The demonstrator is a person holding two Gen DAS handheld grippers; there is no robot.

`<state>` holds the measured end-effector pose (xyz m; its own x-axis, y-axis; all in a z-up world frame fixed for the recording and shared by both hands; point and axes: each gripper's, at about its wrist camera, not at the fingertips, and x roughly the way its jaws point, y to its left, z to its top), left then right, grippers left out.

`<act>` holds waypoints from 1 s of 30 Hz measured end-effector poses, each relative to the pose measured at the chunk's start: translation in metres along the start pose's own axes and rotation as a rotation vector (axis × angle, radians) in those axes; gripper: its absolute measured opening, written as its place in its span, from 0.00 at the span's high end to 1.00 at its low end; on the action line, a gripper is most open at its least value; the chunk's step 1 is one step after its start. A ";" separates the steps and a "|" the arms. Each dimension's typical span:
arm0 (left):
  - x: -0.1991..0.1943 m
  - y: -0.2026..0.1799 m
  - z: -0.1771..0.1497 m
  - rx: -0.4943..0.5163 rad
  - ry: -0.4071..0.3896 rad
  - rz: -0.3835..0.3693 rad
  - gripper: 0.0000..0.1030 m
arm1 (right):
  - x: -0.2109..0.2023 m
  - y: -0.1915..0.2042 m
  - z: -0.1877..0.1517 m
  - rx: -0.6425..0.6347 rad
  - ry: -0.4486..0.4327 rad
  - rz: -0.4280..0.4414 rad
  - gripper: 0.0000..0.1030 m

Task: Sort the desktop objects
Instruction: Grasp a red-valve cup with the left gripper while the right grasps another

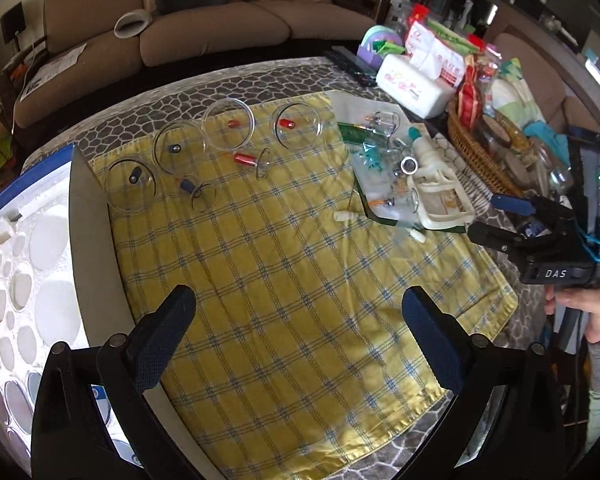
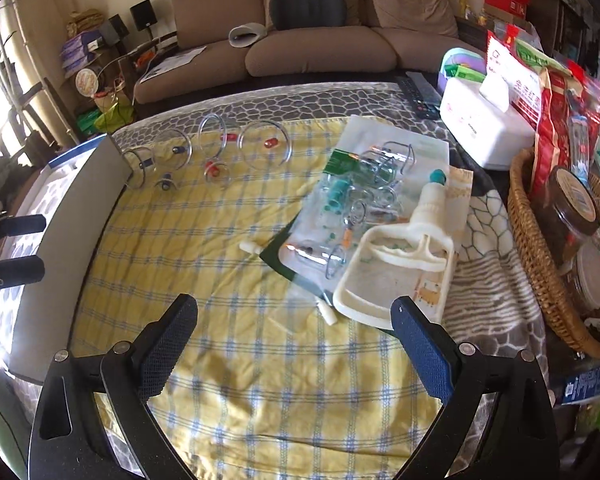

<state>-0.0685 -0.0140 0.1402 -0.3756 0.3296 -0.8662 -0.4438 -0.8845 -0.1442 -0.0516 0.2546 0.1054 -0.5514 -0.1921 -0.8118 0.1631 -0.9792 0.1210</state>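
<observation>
Clear cups [image 1: 228, 128] at upper left could roll or crack if bumped; both grippers, left [image 1: 300, 344] and right [image 2: 296, 344], hang wide apart, empty.

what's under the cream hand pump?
The cream hand pump lies on a clear bag of small cups, over a dark booklet on the yellow cloth. Anything directly beneath is hidden.
</observation>
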 end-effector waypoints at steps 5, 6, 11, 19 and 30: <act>0.033 -0.001 0.013 0.012 0.007 0.058 0.00 | 0.003 -0.013 -0.001 -0.024 -0.024 -0.016 0.17; 0.039 0.001 0.015 0.008 0.013 0.060 0.00 | 0.006 -0.015 -0.001 -0.018 -0.023 -0.010 0.19; 0.053 0.037 0.031 -0.083 -0.002 0.100 0.01 | 0.021 -0.019 0.010 0.000 -0.047 0.033 0.32; 0.068 0.082 0.068 -0.042 0.056 0.231 0.29 | 0.059 0.008 0.062 -0.001 -0.090 0.137 0.34; 0.093 0.101 0.147 0.129 0.055 0.385 0.20 | 0.144 0.015 0.142 0.016 -0.055 0.006 0.33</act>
<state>-0.2682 -0.0244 0.1150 -0.4914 -0.0391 -0.8700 -0.3788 -0.8899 0.2540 -0.2447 0.2034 0.0717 -0.5945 -0.2011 -0.7786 0.1540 -0.9788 0.1352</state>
